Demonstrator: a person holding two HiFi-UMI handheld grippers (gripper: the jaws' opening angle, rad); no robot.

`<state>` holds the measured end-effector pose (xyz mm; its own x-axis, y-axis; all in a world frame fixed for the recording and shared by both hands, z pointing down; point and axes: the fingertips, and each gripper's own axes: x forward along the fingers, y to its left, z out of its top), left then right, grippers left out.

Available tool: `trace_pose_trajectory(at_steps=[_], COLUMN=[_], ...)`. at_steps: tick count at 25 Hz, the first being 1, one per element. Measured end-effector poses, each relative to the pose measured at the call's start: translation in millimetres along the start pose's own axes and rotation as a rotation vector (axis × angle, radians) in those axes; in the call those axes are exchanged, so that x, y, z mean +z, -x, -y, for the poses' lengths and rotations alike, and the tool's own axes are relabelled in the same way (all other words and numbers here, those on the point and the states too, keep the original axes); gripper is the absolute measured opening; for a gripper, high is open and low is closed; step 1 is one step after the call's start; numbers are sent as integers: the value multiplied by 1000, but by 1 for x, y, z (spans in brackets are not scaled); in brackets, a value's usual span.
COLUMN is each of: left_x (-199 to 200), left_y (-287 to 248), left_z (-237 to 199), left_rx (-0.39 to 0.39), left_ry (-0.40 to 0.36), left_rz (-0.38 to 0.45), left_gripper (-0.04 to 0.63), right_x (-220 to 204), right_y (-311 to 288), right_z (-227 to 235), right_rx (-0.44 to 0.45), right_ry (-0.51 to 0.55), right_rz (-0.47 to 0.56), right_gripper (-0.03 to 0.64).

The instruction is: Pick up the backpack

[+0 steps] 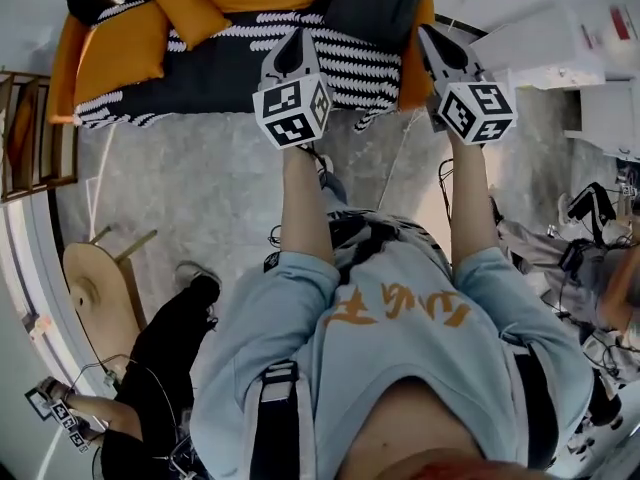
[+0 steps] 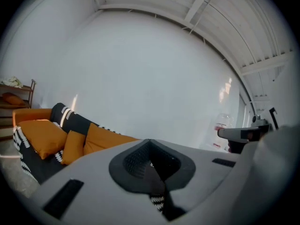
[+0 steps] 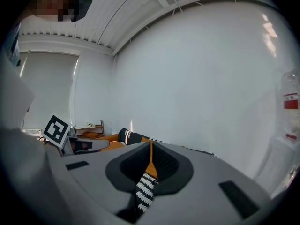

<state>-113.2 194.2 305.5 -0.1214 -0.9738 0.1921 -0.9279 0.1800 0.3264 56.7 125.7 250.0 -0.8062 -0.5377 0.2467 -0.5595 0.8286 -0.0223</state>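
A dark grey backpack (image 1: 375,6) with a small white label leans on the sofa (image 1: 230,63), against the orange back cushions at its right end. In the head view both arms reach towards it. My left gripper (image 1: 296,40) hovers over the striped blanket just left of the backpack, jaws shut and empty. My right gripper (image 1: 432,36) is just right of the backpack by the sofa's orange arm, also shut and empty. The left gripper view shows shut jaws (image 2: 151,165), with the sofa cushions (image 2: 44,137) at the left. The right gripper view shows shut jaws (image 3: 150,165). The backpack shows in neither gripper view.
A wooden shelf (image 1: 30,138) stands at the left and a round wooden stool (image 1: 95,288) below it. White furniture (image 1: 560,48) is at the right, with cables and gear (image 1: 590,213) on the floor. Another person's dark leg and shoe (image 1: 185,313) are at the lower left.
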Motion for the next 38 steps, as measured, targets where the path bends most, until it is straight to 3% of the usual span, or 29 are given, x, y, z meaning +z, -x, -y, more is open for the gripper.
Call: trace_pose_trajectory(at_steps=[4,9,15,31,38], left_x=[-8,-18,-4,-24,-47], left_y=[-13,-34,-56,-198,-211], left_z=[-7,11,11,82,73], left_rx=[-12,-86,-81,-183,-148], left_ry=[26,5,-16,-78,-83], left_rz=[-32,-75,-90,-206,-284], left_gripper=[14,15,15,15,15], right_x=[-9,-23,-9,-31,-55], right_y=[-12,-21,-32,-51,-81], right_z=[5,26,47,210,217], right_rx=[-6,-25,-15,-134,-74], right_ry=[-26,-78,-119,-277,-329], right_rz=[-38,-49,-2,48,12], right_gripper=[32,32,32,32,32])
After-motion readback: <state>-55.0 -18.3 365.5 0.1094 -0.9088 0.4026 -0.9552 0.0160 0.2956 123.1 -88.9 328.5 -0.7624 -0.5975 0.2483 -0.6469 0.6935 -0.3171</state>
